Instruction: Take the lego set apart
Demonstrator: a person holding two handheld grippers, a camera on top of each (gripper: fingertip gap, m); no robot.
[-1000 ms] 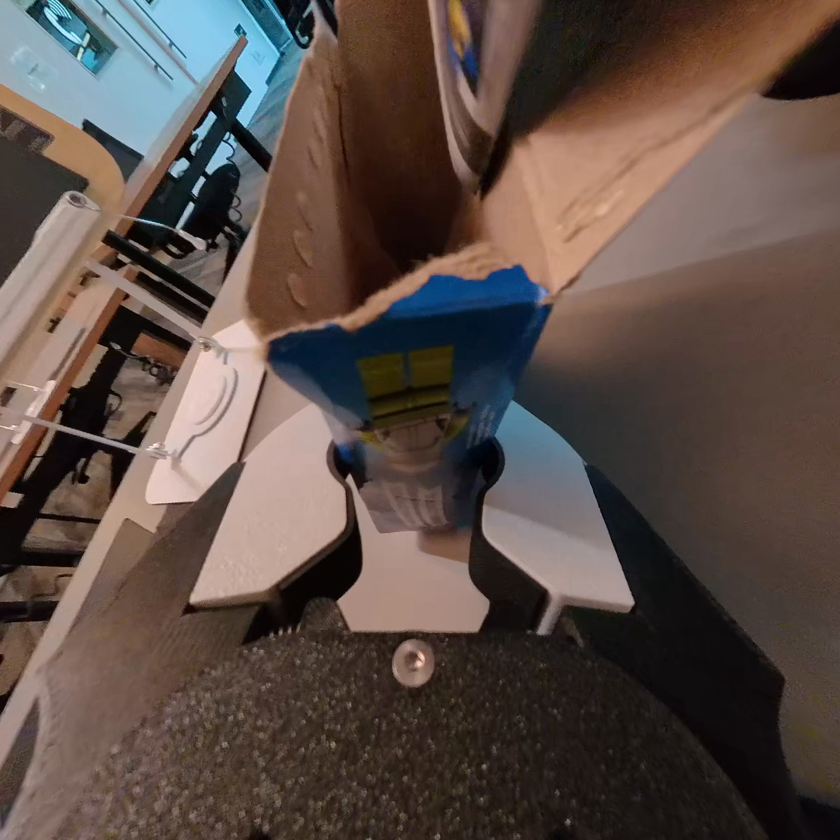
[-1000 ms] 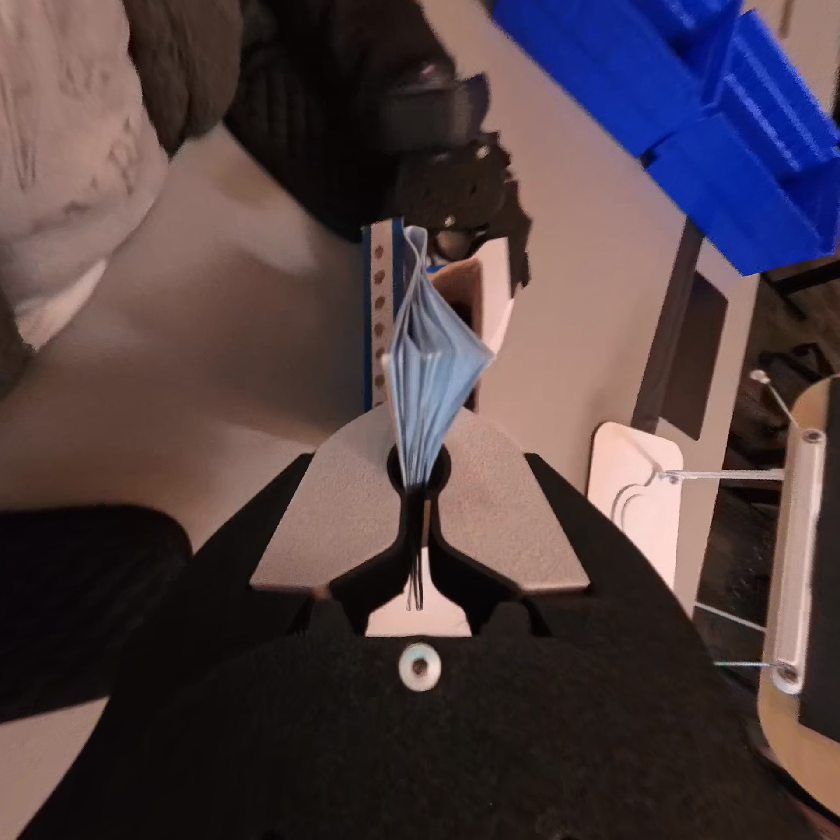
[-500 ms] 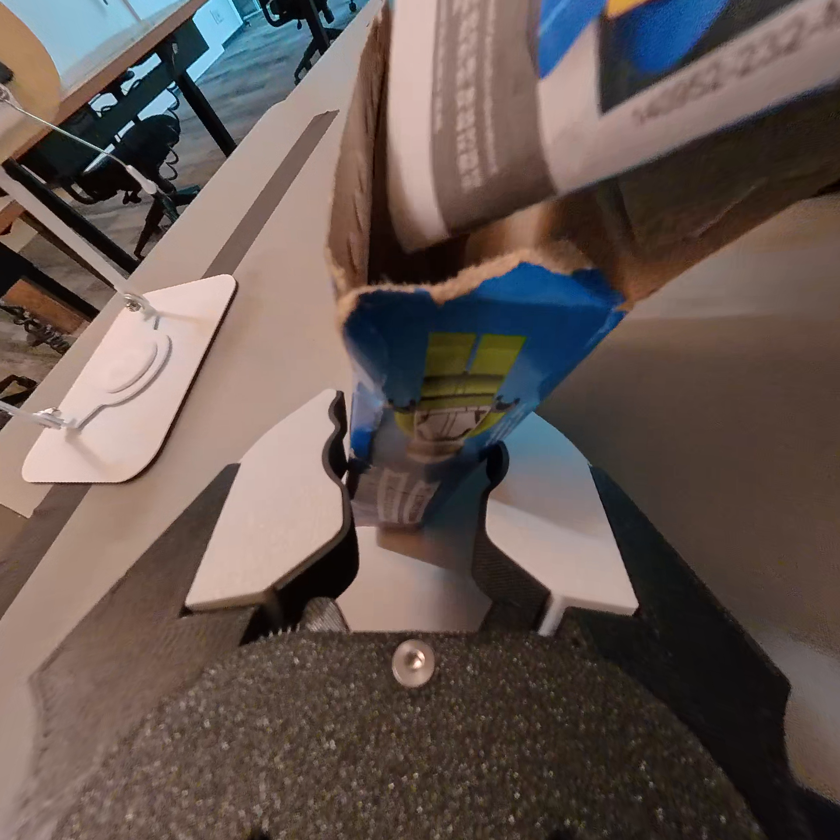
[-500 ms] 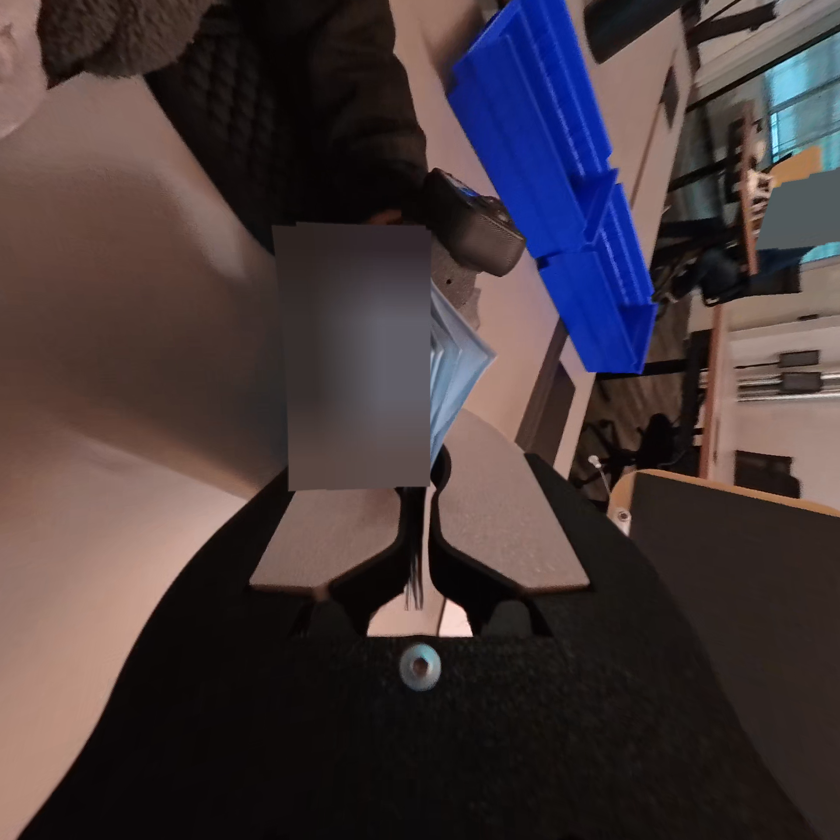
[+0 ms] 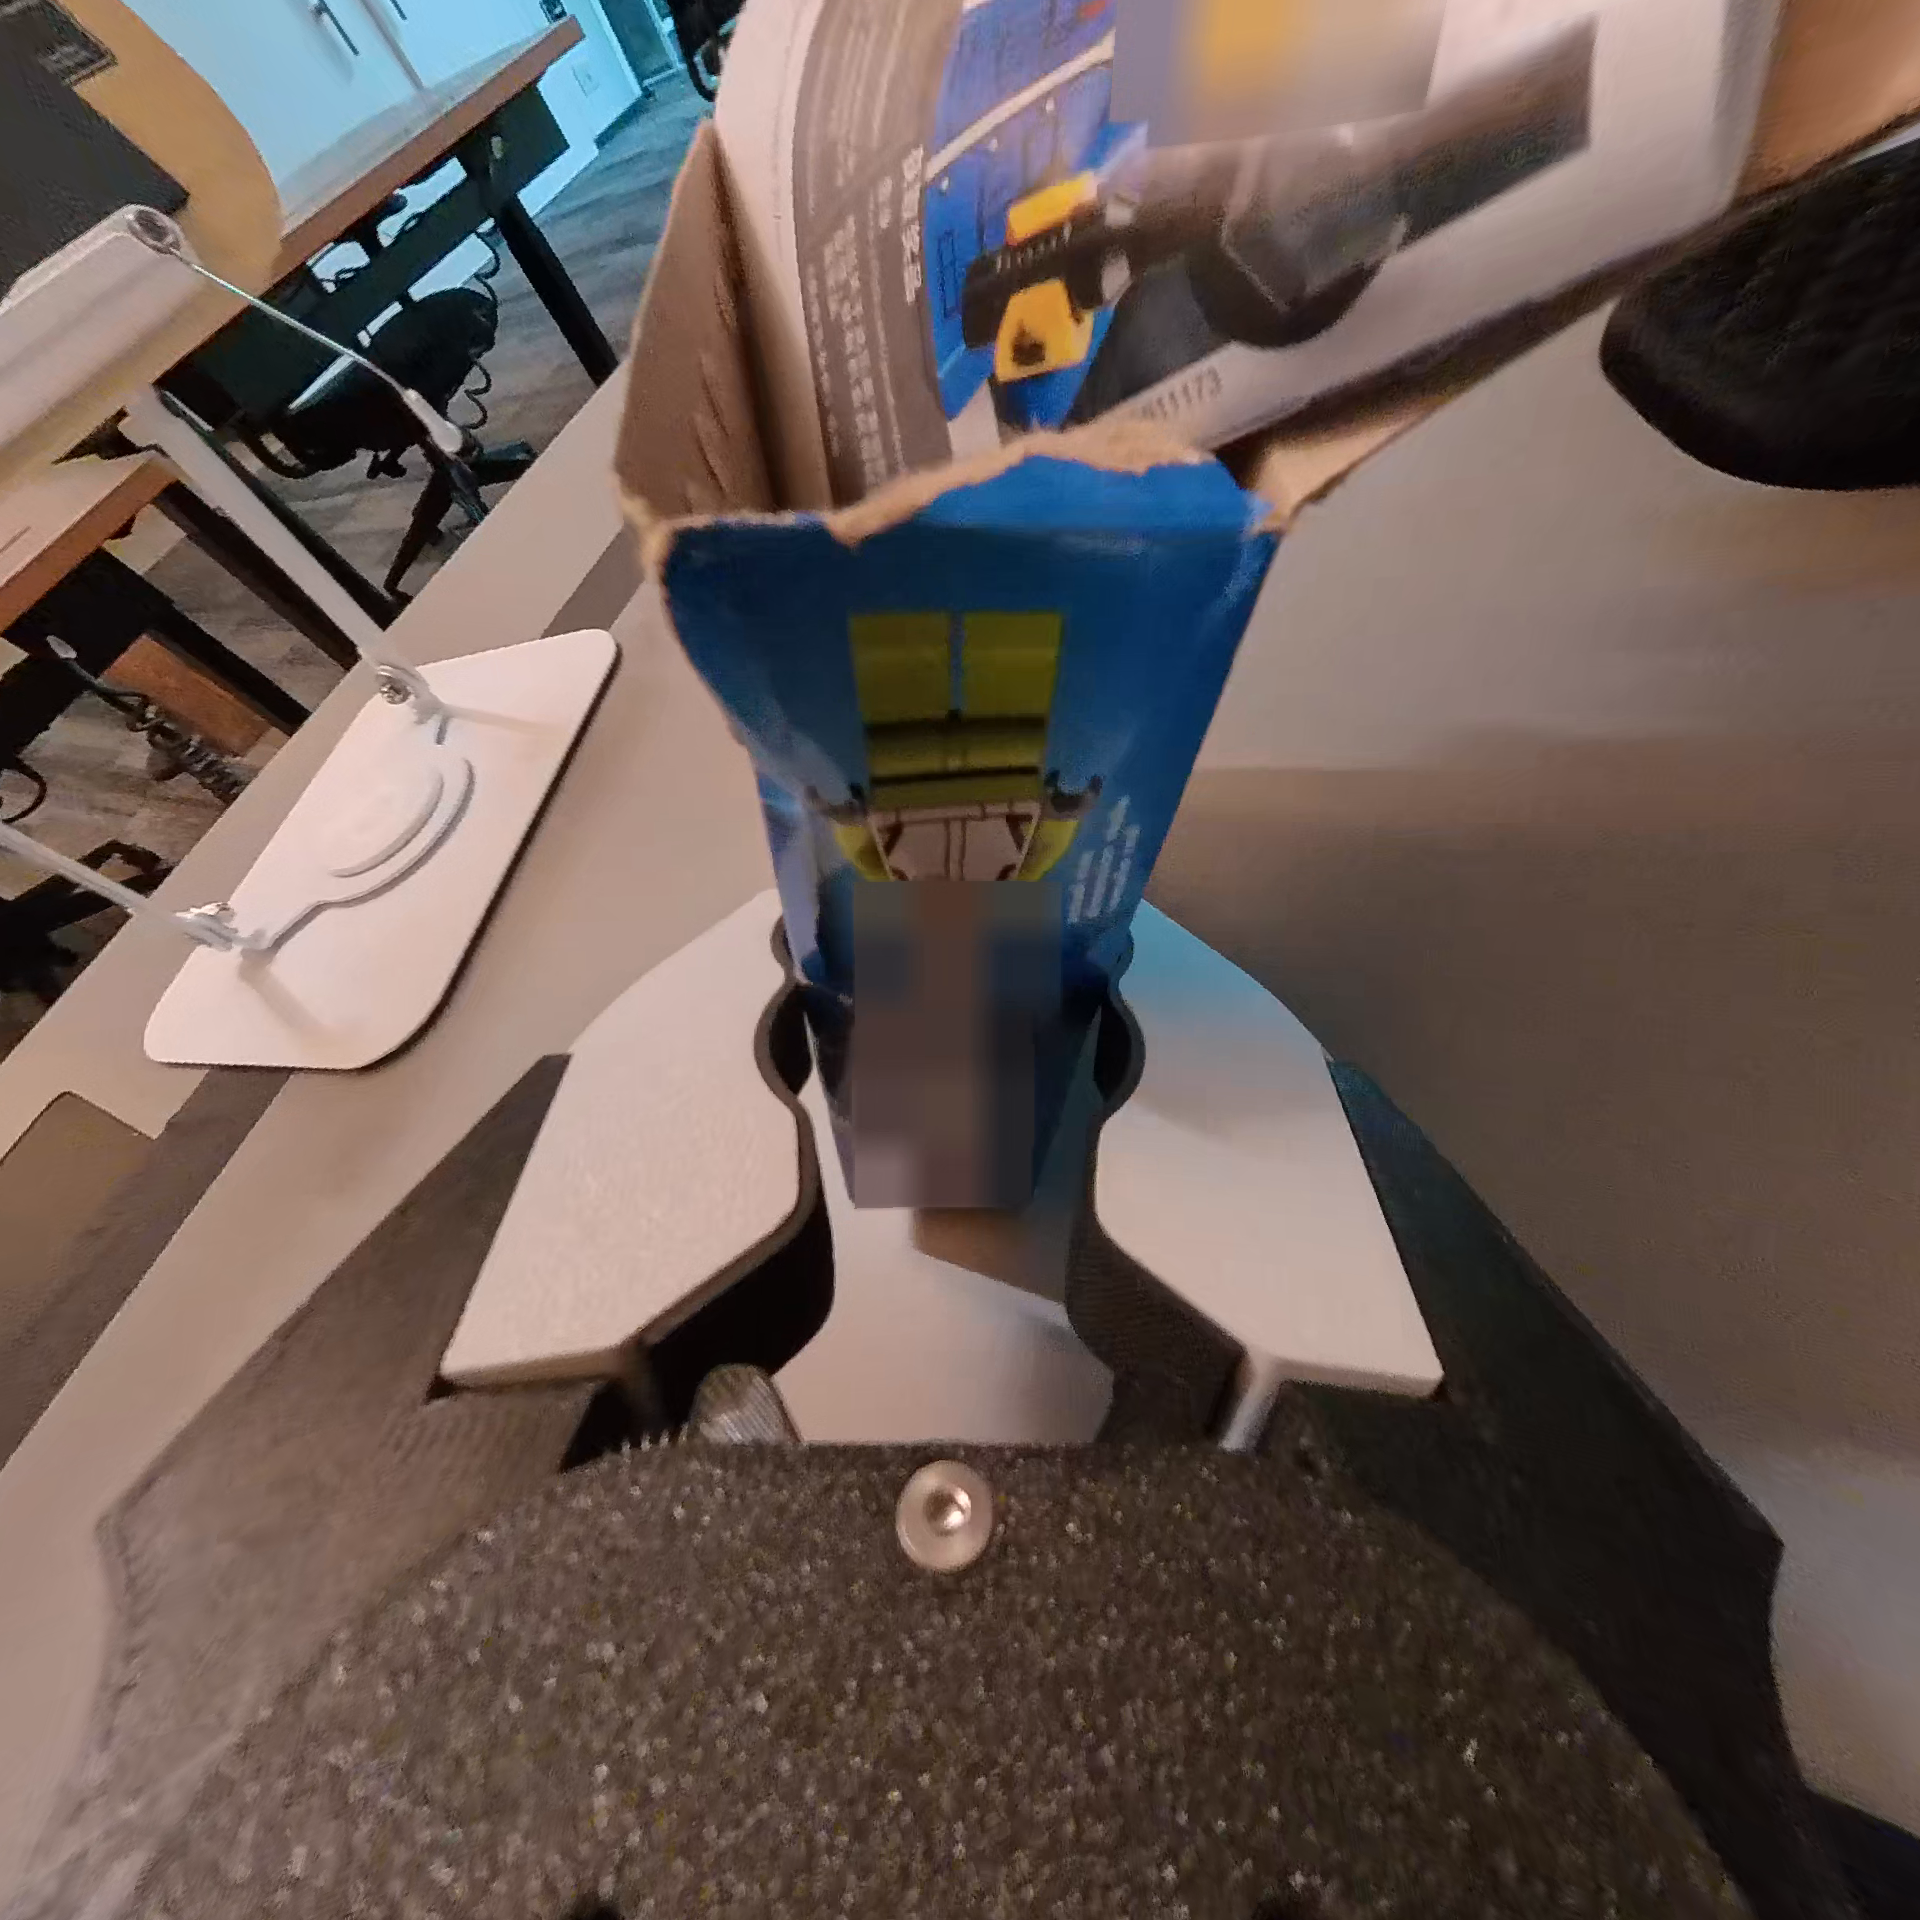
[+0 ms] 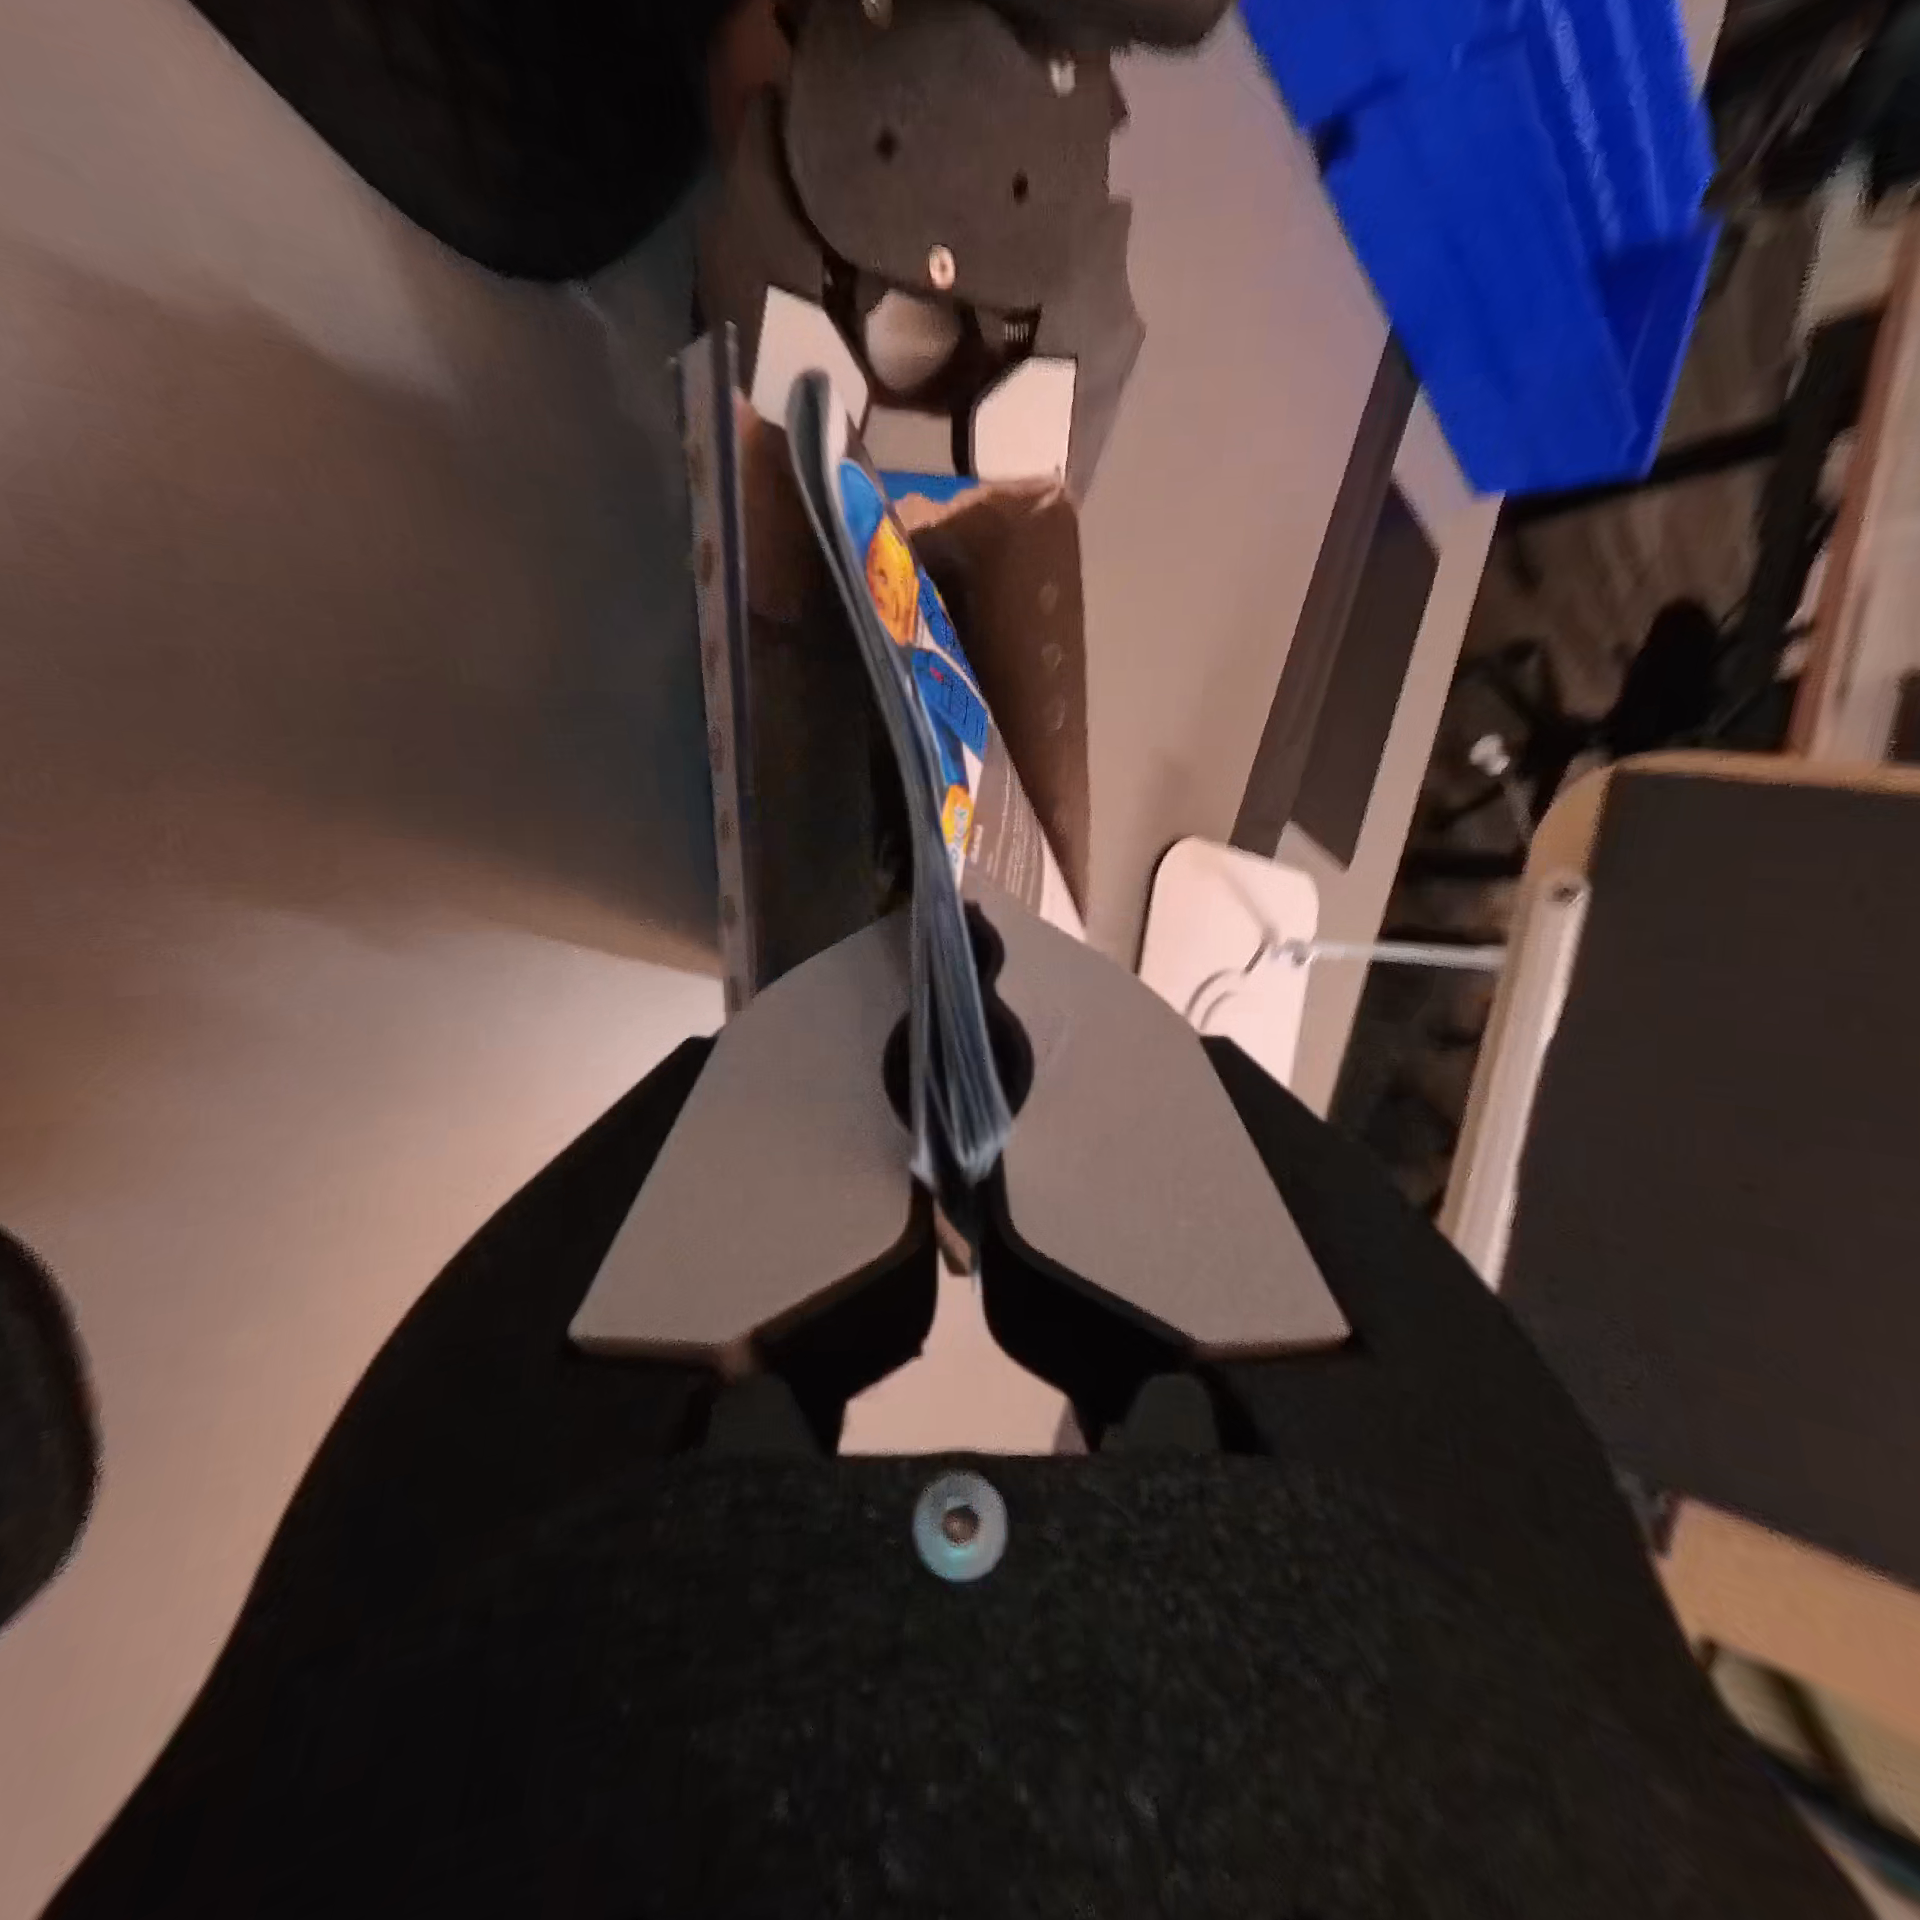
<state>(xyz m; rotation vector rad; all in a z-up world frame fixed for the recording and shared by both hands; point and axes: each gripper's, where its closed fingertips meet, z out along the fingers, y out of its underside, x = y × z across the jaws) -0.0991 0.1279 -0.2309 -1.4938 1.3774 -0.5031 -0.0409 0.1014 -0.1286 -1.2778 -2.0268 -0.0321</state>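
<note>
Blue box point(image 5: 966, 727), one; booklet point(image 6: 940, 831), one; each clamped.

Left tool point(image 5: 951, 1049): two pale grey flat finger plates point(image 5: 644, 1195) with notched inner edges, on a black carbon-weave frame; speckled black foam body, one silver screw point(image 5: 943, 1527) at centre. Right tool point(image 6: 956, 1081): matching grey plates, black body, one silver screw point(image 6: 958, 1527). Dark sleeve point(image 5: 1766, 343) visible.
</note>
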